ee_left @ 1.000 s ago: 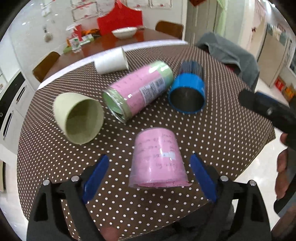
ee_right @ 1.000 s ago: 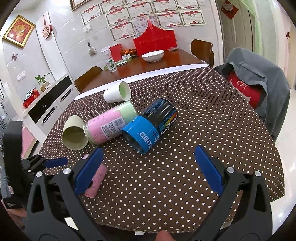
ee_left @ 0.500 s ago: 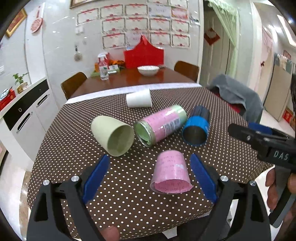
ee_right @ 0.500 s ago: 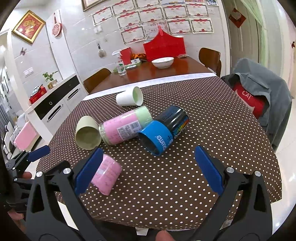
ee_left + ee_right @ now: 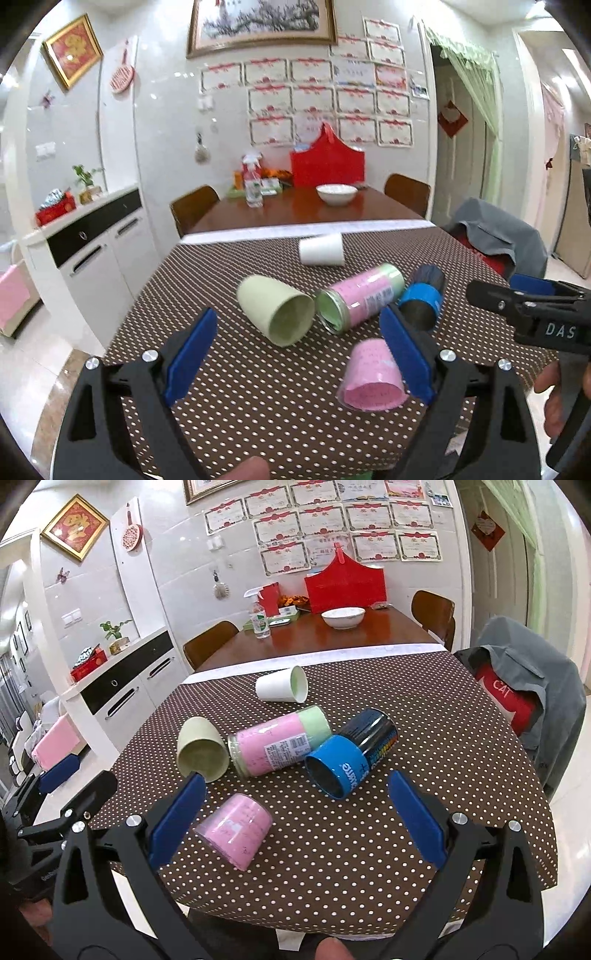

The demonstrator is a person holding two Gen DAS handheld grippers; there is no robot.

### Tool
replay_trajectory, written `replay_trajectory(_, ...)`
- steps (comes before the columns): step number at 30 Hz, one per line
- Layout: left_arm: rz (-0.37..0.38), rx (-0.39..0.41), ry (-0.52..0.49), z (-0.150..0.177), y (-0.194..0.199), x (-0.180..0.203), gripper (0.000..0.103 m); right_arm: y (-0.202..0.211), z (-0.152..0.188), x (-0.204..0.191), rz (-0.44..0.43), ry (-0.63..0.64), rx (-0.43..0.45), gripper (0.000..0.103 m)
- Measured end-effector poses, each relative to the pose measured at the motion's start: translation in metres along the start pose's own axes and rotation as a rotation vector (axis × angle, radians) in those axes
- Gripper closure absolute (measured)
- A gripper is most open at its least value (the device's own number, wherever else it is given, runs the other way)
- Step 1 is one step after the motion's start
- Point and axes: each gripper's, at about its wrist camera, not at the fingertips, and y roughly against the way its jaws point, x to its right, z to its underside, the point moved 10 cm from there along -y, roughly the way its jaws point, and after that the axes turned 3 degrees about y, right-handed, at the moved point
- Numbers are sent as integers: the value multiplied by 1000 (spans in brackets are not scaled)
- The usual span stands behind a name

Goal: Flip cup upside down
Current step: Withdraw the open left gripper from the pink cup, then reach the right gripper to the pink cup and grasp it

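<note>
A pink cup (image 5: 371,376) stands upside down near the front edge of the dotted brown tablecloth (image 5: 258,387); in the right wrist view (image 5: 234,829) it is at lower left. My left gripper (image 5: 299,350) is open and empty, held back above the table's front edge, with the pink cup just inside its right finger. My right gripper (image 5: 295,823) is open and empty, above the front edge, right of the pink cup.
Lying on their sides: a pale green cup (image 5: 275,310), a pink and green jar (image 5: 360,297), a blue and black cup (image 5: 423,299), a white paper cup (image 5: 321,250). A grey-draped chair (image 5: 524,686) stands right; a wooden table with a bowl (image 5: 342,617) behind.
Both grippers have pulled back and up from the table. The pink cup stays upside down and now sits at the left gripper's right finger rather than midway.
</note>
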Motion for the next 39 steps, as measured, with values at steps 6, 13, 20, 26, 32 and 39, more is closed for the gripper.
replay_trajectory(6,-30,39,21,-5,12,-12,15,5,-5,-11,-17,-2,6,6)
replay_trajectory(13,-51,67,56,-7,24,-27,15,8,-8,-30,-11,40,-5,6)
replay_trajectory(20,-45,79,112,-6,29,-43,15,3,-7,-39,-12,51,-25,6)
replay_trajectory(26,-57,96,154,-6,31,-57,15,-10,2,-49,-66,32,-89,6)
replay_trajectory(32,-56,81,179,4,28,-67,15,-35,11,-50,-129,-71,-195,6)
replay_trajectory(39,-72,63,175,17,19,-74,15,-64,29,-46,-129,-190,-330,6)
